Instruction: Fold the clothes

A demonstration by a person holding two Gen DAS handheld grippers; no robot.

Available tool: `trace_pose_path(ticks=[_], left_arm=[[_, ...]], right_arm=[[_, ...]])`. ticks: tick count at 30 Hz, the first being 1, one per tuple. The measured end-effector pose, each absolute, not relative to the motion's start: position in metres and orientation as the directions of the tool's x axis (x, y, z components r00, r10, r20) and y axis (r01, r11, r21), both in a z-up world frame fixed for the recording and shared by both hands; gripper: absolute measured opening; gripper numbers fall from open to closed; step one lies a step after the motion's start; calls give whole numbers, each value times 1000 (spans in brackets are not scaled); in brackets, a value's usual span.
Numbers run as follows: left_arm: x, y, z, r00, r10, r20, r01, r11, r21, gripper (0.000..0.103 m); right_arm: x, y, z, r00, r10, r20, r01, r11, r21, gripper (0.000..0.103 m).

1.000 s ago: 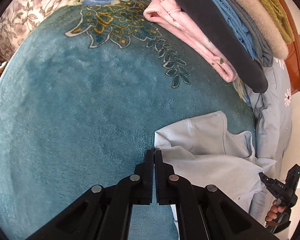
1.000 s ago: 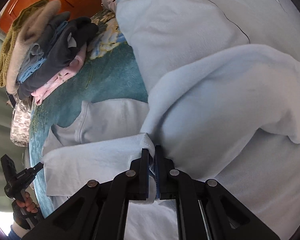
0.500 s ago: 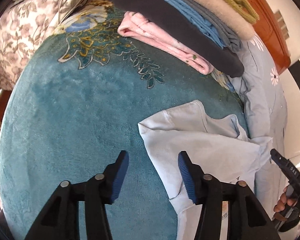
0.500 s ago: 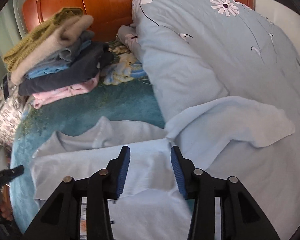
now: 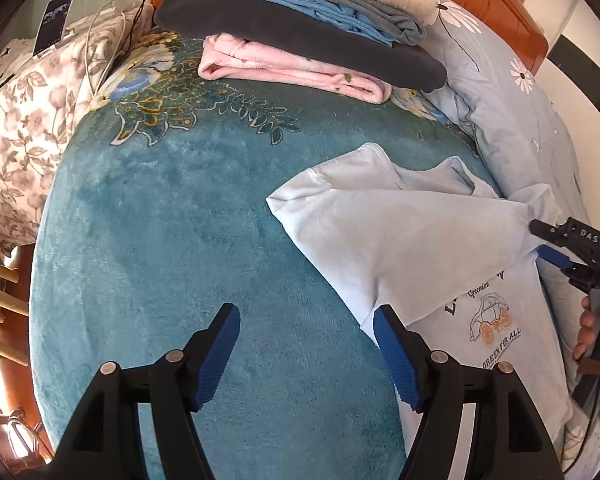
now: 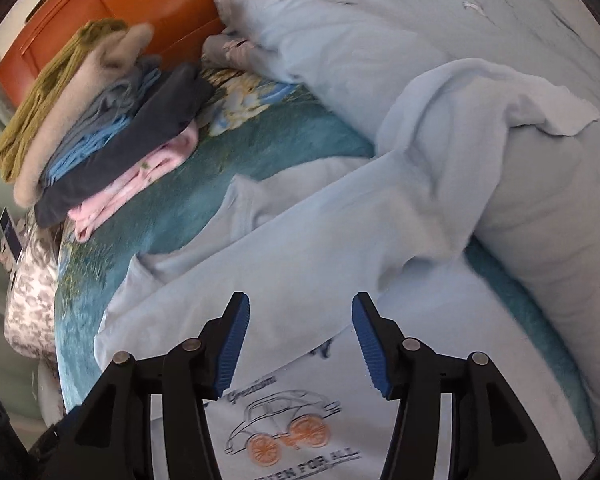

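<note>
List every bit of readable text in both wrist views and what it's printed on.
"Greenism": light blue T-shirt, above the car drawing.
"GREEN FOR ALL": same shirt, below the car.
"DAS": body of the right tongs, seen from the left wrist.
Larger lettering at the fold edge: mostly covered, unreadable.
Phone screen: too small to read.

The bed (image 5: pixel 500 4), with an orange-brown wooden headboard, is spread with a plush teal blanket (image 5: pixel 172 264) bearing a flower pattern toward the head end. On that blanket, near the headboard, sits a stack of folded clothes (image 5: pixel 300 28) with a pink piece at the bottom and dark, blue, grey, beige and olive ones above, while a pale blue T-shirt (image 5: pixel 400 232) printed with a small car lies partly folded toward the foot end. Along one side edge a light blue daisy-print duvet (image 6: pixel 400 20) is bunched, touching the shirt, and a floral pillow (image 5: pixel 24 132) lies at the opposite side.
</note>
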State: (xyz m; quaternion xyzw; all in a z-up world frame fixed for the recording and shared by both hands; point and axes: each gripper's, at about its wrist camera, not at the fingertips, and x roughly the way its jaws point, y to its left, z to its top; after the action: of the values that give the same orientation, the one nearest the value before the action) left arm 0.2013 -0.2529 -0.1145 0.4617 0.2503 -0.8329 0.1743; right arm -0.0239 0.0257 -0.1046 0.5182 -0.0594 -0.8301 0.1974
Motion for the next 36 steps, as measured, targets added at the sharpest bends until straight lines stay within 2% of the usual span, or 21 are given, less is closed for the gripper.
trace_pose_path(ticks=[6,11,18,23,25,27,28,30,33,36], left_arm=[[200,-259,-114,-490,-87,-867,600,-755,-264,73],[204,-267,-110,-461,-141,-876,665,-709,-236,73],[217,-271,-98,-434,-205,-877,718,-667,-200,73],[215,-264,-94,-420,-225,-879,705,-691,-160,73],[214,-260,-95,-412,-223,-884,699,-699,-149,73],[212,-257,-96,-410,-220,-885,691,-708,-144,73],[211,-255,-95,-412,-219,-885,687,-712,-144,73],[209,-253,-95,-416,-215,-884,679,-720,-145,73],[209,-253,-93,-424,-212,-881,674,-723,-151,73],[211,-254,-93,-431,-211,-877,675,-721,-158,73]], right_arm=[[-102,157,-52,-559,-286,-778,38,-946,321,55],[-163,274,-56,-596,-229,-769,-208,-881,424,55],[-205,332,-104,-580,-330,-745,-385,-695,607,55],[-222,334,-113,-612,-376,-696,-388,-625,678,57],[-228,334,-112,-619,-382,-686,-389,-610,690,51],[-232,334,-109,-622,-385,-682,-390,-602,696,15],[-234,334,-108,-624,-386,-679,-391,-598,700,8],[-236,332,-100,-630,-387,-673,-378,-604,701,2],[-236,323,-75,-663,-400,-633,-296,-636,713,2],[-228,296,-23,-710,-436,-553,-114,-704,701,2]])
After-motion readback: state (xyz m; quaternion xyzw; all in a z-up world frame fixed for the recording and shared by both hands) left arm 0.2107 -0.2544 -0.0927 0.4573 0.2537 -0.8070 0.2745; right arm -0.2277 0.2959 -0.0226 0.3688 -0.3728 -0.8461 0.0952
